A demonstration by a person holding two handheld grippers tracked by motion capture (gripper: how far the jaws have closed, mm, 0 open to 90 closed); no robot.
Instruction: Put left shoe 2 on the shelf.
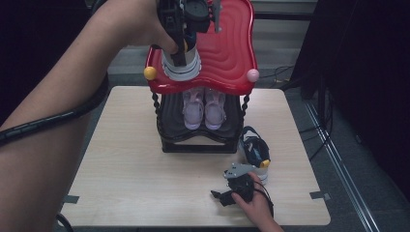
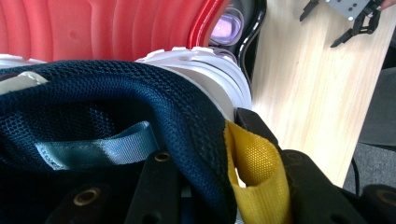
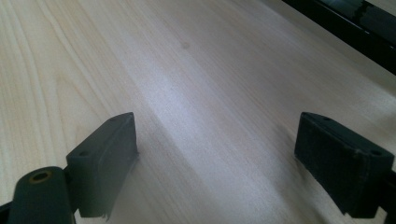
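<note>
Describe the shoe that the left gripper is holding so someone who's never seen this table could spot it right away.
Find the red-topped rack at the table's far edge. On its top shelf, near the front left corner by the yellow ball, is a navy mesh shoe with a white sole, clamped at the heel by the left gripper. Its mate sits on the table; the pink pair sits on the lower shelf.

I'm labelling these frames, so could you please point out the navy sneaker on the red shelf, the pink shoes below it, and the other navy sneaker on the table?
Navy sneaker on shelf (image 1: 181, 67), high view, white sole.
Pink shoes (image 1: 204, 110), high view, between the pair's uppers.
Navy sneaker on table (image 1: 255, 151), high view, upper.
</note>
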